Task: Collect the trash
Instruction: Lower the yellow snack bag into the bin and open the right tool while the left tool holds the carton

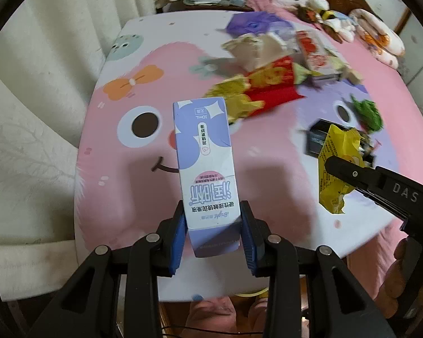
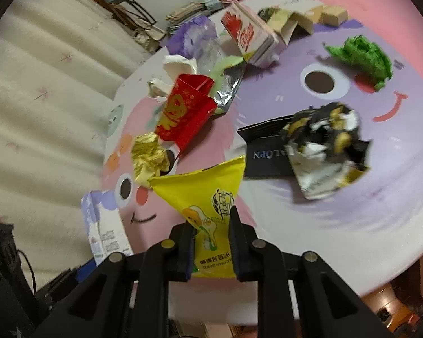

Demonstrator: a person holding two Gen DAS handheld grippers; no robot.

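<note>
- The left gripper (image 1: 213, 233) is clenching a tall purple-and-white box (image 1: 204, 157), holding it above the pink cartoon sheet (image 1: 121, 197).
- The right gripper (image 2: 211, 246) is pinching a yellow snack bag (image 2: 203, 197), lifted off the sheet.
- More trash is lying farther off: a red packet (image 2: 183, 112), gold foil (image 2: 149, 159), green paper (image 2: 361, 56).

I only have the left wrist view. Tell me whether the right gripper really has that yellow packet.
Observer: Yes, the right gripper is shut on the yellow packet, both pads pressing its lower half.
Operator: Report what the packet hides behind it.
Observer: A crumpled black, white and gold wrapper overlaps a flat black box.
Operator: Name anything tucked by the red envelope.
Observer: A silvery foil pouch pokes out behind the red envelope.
</note>
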